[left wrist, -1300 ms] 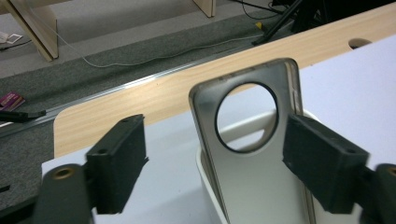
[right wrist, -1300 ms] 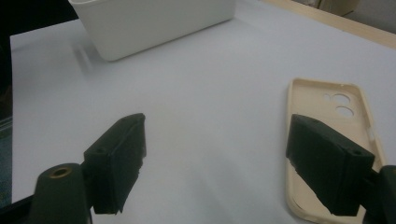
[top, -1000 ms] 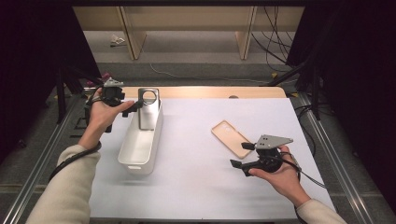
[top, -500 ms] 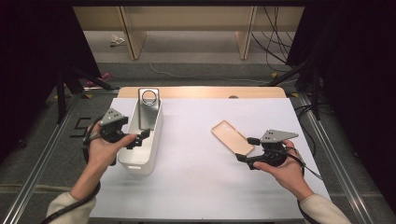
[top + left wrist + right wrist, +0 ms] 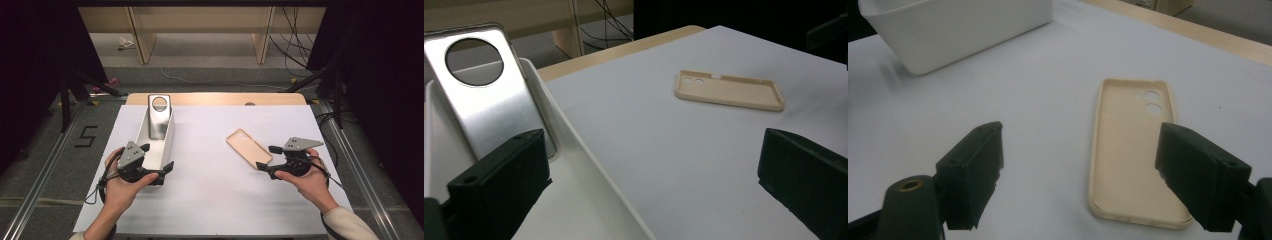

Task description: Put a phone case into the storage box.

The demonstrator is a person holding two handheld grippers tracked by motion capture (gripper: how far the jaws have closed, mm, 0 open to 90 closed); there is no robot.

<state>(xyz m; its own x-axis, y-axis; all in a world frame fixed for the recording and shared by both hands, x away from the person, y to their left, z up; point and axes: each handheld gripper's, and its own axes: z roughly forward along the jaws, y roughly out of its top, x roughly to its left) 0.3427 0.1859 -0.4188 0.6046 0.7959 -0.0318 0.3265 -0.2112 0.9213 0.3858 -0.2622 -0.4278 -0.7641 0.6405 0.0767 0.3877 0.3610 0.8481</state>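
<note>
Ahead of open right gripper [image 5: 1078,175] jaws: phone case [image 5: 1133,160]

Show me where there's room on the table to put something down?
The widest bare patch lies between the white bin and the beige phone case, reaching the near edge of the table. It is crowded around the bin with the left gripper, and by the case near the right gripper.

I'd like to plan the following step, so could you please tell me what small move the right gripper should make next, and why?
Probably ease the right gripper forward and down so its jaws straddle the beige phone case. The jaws stand open with nothing between them, and the case lies flat on the white mat just ahead. The silver case already leans in the white bin.
</note>
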